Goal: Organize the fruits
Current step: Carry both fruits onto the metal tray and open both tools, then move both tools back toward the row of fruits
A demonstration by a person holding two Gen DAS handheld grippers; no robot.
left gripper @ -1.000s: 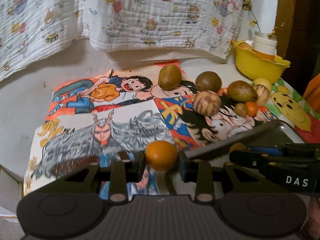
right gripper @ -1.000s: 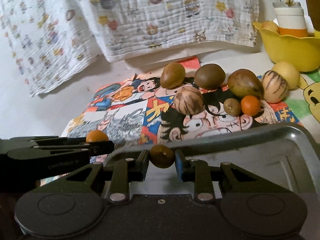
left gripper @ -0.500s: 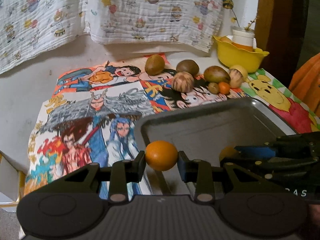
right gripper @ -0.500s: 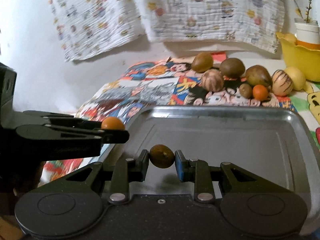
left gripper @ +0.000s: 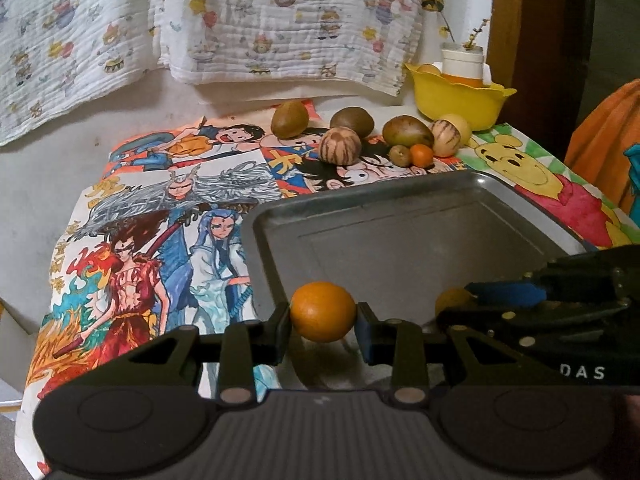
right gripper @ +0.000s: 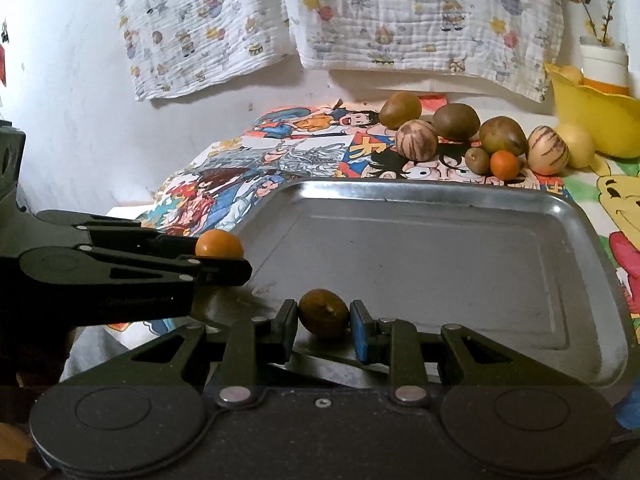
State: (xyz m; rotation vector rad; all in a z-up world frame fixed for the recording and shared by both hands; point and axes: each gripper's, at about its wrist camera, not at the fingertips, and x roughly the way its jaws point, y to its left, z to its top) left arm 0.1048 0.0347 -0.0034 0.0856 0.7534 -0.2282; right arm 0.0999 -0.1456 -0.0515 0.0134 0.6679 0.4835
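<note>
The left gripper is clamped on an orange fruit, poised over the near-left corner of the metal tray. The right gripper pinches a small brown fruit over the tray's near edge, perhaps just clear of the metal. At 12 o'clock beyond the tray, 8 more fruits sit on the cartoon cloth, a yellow bowl at 1 o'clock

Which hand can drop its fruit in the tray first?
Probably the right hand-held gripper: its brown fruit hangs over the tray, while the left's orange sits by the tray's edge.
</note>
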